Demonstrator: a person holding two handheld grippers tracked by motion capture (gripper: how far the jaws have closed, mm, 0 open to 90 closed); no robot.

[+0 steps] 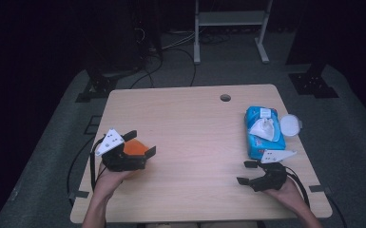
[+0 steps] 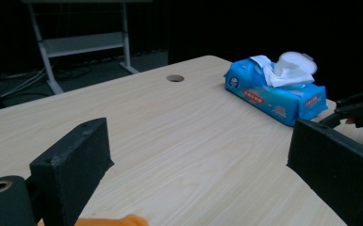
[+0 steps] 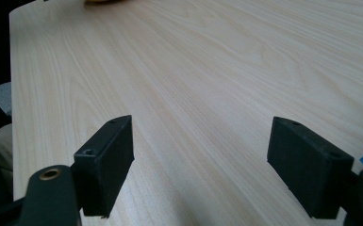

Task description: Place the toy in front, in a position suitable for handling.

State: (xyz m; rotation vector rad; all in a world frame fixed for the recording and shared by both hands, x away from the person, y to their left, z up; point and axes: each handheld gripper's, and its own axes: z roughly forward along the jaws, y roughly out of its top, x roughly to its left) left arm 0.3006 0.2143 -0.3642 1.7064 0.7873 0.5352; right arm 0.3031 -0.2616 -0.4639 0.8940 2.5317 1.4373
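At the lower left of the high view, the left gripper [image 1: 141, 144] sits over the worktop [image 1: 195, 137], jaws released and spread wide. An orange object [image 1: 135, 148] lies between and under them; whether it touches either jaw cannot be told from above. The left gripper view shows a sliver of that orange object [image 2: 111, 220] at its bottom edge, low between the jaws and not clamped.

At the lower right of the high view, the right gripper [image 1: 247, 172] rests in the person's hand, jaws likewise released, with bare wood between them (confirmed in the right gripper view, where nothing lies in the gap).

A blue wipes pack [image 1: 263, 133] lies at the right of the high view, just above the right gripper, a white wipe [image 1: 264, 127] standing out of its top and its round lid [image 1: 291, 125] open to the side. The left gripper view shows the pack's printed side face [image 2: 276, 98], which the high view does not.

A hole [image 1: 225, 98] sits near the worktop's far edge.
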